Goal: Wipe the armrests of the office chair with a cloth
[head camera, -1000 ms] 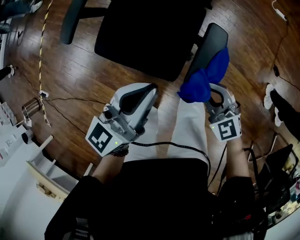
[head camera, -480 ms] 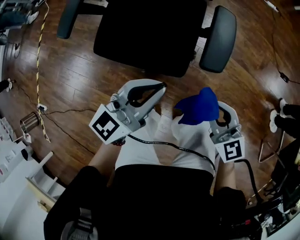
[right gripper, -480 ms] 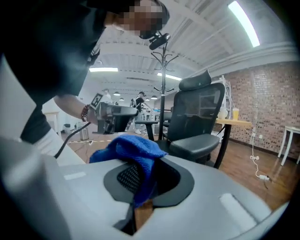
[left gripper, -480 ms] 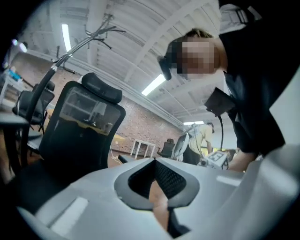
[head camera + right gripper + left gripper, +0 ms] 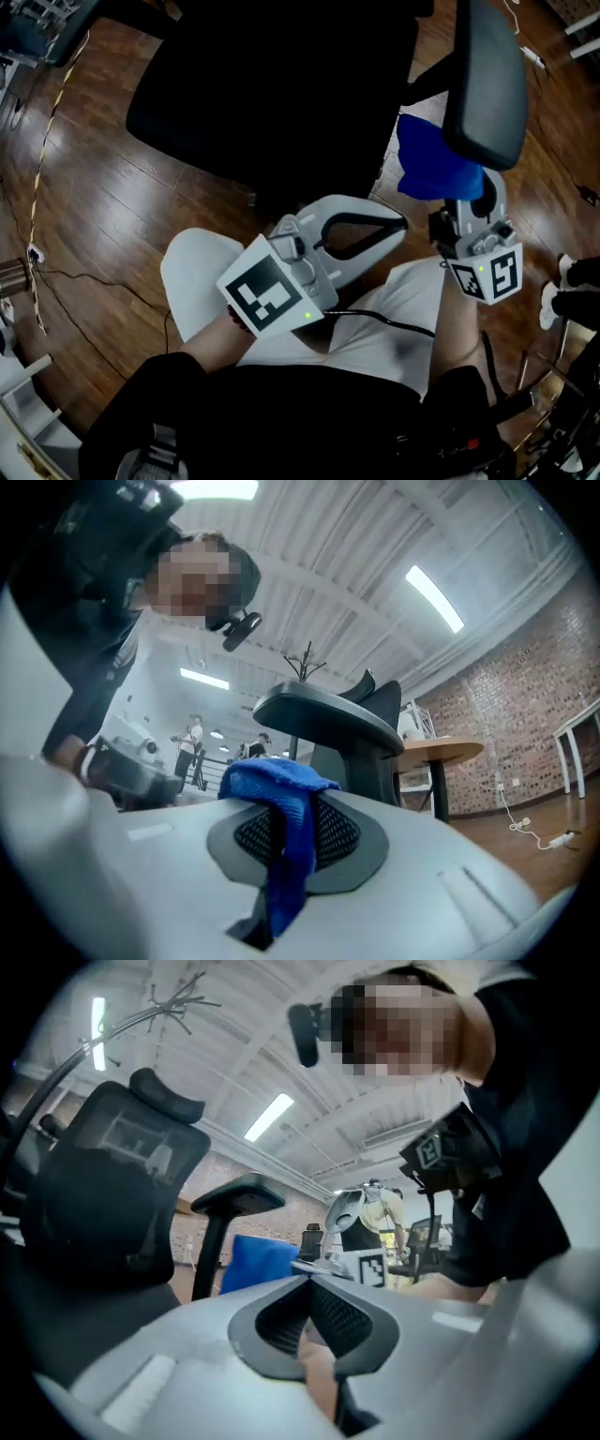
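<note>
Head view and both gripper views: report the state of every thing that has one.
Left gripper: shut, holding nothing.
Right gripper: shut on the blue cloth.
Blue cloth: bunched at the gripper's tip, beside the armrest's near end; contact cannot be told.
Armrest: in place on its post.
Office chair: upright, nobody on the seat.

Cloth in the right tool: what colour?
The cloth is plain blue, best seen in the right gripper view.

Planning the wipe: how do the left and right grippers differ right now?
The right gripper clamps the blue cloth; the left gripper holds nothing. The right gripper is up beside the armrest; the left gripper lies over the person's lap. Both have jaws together.
</note>
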`<state>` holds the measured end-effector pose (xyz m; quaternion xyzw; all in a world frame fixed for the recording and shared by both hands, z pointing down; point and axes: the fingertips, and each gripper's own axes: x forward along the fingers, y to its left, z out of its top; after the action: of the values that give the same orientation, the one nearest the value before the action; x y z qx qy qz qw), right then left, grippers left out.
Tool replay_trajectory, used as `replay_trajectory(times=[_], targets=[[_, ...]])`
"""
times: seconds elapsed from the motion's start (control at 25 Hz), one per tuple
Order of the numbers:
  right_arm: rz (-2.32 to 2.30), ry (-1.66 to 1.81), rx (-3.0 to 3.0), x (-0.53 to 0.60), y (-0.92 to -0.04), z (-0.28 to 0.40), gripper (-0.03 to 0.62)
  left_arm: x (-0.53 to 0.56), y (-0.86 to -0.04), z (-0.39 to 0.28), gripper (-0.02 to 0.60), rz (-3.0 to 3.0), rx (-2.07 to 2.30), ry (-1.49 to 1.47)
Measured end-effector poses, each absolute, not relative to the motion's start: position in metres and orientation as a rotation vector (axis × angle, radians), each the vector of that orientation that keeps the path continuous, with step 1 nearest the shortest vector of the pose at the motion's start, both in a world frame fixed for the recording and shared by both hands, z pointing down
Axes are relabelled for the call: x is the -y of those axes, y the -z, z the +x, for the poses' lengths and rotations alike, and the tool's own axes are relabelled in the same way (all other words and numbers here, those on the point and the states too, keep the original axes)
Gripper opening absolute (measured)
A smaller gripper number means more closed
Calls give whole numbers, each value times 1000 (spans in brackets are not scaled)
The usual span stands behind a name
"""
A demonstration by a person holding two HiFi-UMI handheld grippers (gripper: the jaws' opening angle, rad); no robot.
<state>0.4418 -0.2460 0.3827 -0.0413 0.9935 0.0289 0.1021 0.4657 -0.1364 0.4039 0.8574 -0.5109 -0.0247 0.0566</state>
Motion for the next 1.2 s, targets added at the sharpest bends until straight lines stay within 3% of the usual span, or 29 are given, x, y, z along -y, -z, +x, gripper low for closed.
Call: replay_trajectory(times=[0.2,0.4,0.64,1.0,1.2], targets=[[-157,-81,-2760,266,-345,418,35,114,-425,487,5,2814,1581,109],[-335,-362,-2891,304,-337,389,35,110,-411,489,5,2827,1523,315],[-289,-179,-2835,301,-329,393,35,114,-439,488,5,2722,1555,195],[7,-247,-2770,230,-320,426,35,114,-446,488,5,2704,1564,163],[-147,-81,-2883,282,-327,397,37,113,-450,488,5,2649,1572,199]])
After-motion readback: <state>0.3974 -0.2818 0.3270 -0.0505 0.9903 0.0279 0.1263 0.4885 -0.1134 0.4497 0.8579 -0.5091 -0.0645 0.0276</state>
